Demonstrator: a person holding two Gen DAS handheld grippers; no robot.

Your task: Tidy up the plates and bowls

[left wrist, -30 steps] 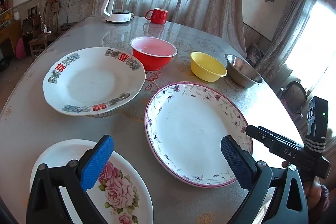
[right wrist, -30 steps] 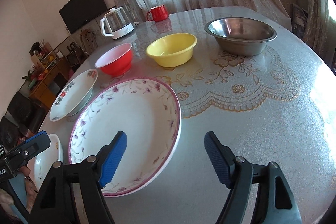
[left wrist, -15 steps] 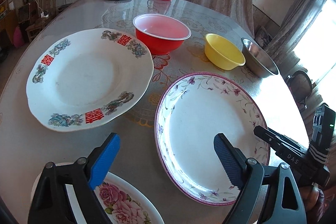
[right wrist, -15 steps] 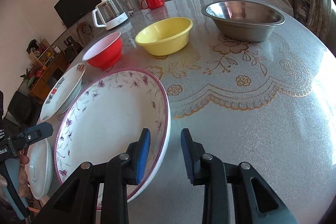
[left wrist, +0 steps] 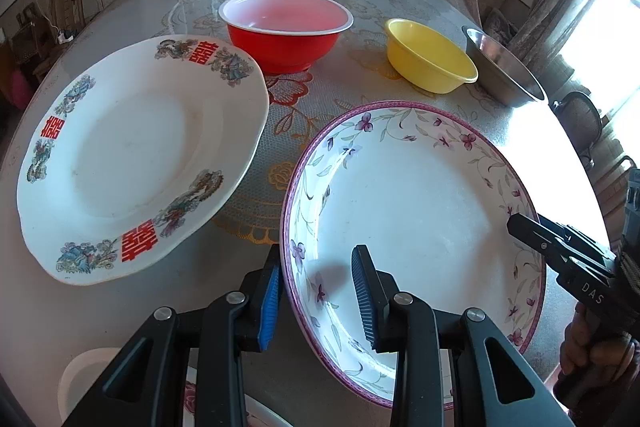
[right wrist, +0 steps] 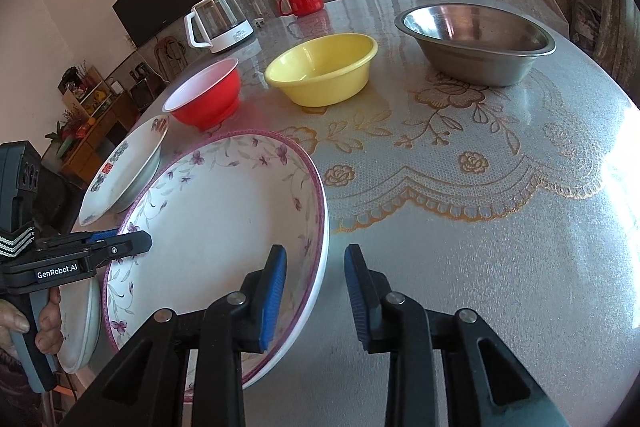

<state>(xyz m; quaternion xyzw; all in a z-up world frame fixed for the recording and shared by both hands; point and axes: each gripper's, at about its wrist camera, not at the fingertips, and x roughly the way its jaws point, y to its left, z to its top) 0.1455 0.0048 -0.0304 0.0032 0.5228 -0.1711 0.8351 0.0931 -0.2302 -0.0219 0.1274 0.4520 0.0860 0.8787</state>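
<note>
A: Left hand-held gripper (left wrist: 318,301)?
B: Just narrowed. Now clamped across the near-left rim of the purple-edged plate (left wrist: 420,195), one pad outside, one inside.
A: Right hand-held gripper (right wrist: 316,297)?
B: Narrowed too. Clamped on the opposite rim of the same plate, inner pad over the white, outer pad over the worktop (right wrist: 480,227).
A: Plate location?
B: Near edge of the worktop, between both grippers. Cannot tell whether lifted.
A: Rest?
B: Red-lettered plate (left wrist: 132,155) just beside it, apart. Behind, in a row: red bowl (left wrist: 286,39), yellow bowl (left wrist: 430,57), steel bowl (right wrist: 476,39). Rose plate (left wrist: 80,375) under the left gripper, mostly hidden.
</note>
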